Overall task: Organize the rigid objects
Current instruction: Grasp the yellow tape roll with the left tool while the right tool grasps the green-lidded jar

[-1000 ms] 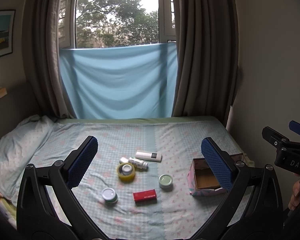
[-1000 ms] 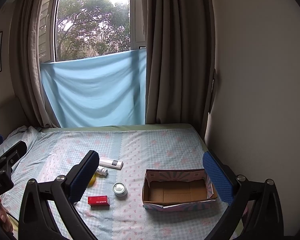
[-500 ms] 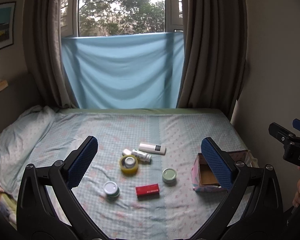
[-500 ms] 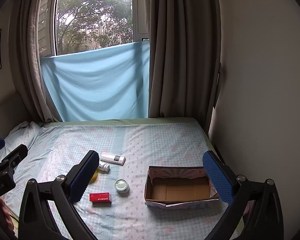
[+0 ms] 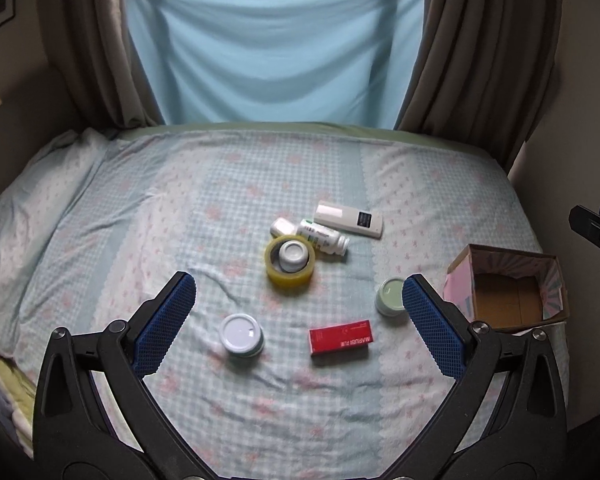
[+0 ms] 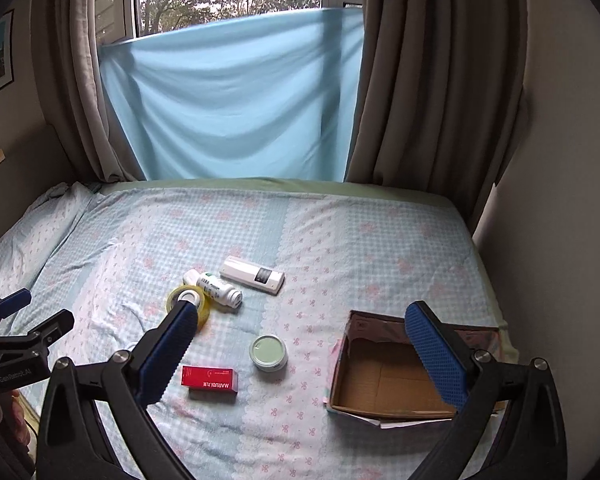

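Several small items lie on the bed: a red box (image 5: 340, 337) (image 6: 210, 379), a green-lidded jar (image 5: 390, 296) (image 6: 269, 352), a white-lidded jar (image 5: 241, 335), a yellow tape roll (image 5: 290, 261) (image 6: 188, 300) with a small jar inside, a lying white bottle (image 5: 323, 237) (image 6: 219, 289) and a white remote (image 5: 348, 220) (image 6: 252, 275). An open cardboard box (image 5: 508, 288) (image 6: 404, 372) stands at the right. My left gripper (image 5: 296, 312) is open and empty above the red box. My right gripper (image 6: 304, 344) is open and empty, above the green-lidded jar and the box.
The bed (image 6: 340, 240) has a checked light-blue sheet, with a pillow (image 5: 32, 208) at the left. A blue cloth (image 6: 236, 100) and brown curtains hang behind. A wall (image 6: 560, 200) runs close along the bed's right edge.
Both grippers have moved forward and tilted down over the bed, so the items and the box look nearer. Both stay open. Nothing on the bed has moved.
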{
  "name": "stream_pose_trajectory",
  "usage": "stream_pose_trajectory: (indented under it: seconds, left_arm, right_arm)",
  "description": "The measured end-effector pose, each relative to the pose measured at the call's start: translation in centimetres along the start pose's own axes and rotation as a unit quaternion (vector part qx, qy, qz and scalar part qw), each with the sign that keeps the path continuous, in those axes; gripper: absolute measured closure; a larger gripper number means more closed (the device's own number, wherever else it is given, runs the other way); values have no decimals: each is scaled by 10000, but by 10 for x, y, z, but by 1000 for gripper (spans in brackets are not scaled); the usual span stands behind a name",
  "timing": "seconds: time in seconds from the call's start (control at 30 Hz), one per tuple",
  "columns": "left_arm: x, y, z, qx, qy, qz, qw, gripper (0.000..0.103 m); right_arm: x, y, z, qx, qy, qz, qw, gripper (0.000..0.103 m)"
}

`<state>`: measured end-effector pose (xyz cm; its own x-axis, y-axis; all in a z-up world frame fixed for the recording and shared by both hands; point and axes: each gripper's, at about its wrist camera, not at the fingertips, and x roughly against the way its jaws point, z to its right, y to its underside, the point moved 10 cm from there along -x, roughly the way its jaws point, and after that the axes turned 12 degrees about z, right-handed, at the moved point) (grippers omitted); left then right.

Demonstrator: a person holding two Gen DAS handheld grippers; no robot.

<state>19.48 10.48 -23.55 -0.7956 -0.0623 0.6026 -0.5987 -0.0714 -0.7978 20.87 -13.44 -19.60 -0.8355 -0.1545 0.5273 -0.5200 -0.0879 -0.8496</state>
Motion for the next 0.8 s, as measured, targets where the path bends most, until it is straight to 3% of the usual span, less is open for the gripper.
stream_pose_trajectory:
  seconds: [0.2, 0.47, 0.63, 0.8]
  left_arm:
    - [-99, 22, -13, -343, 322, -600, 9971, 1]
    - [-230, 77, -12, -850, 665, -1466, 9833, 1]
    - [-291, 116, -5, -1115, 829, -1899, 9719, 1]
    - [-324, 141, -2, -1398, 839, -2176, 9623, 1]
  right_arm:
    - [-79, 49, -29, -207, -4, -808, 9965, 0]
    - [-183, 122, -50, -653, 190, -1721, 9827, 0]
    - [-230, 172, -48, -903, 450, -2300, 9680, 0]
    - [-256, 214, -45, -1199, 662, -2804, 9501, 0]
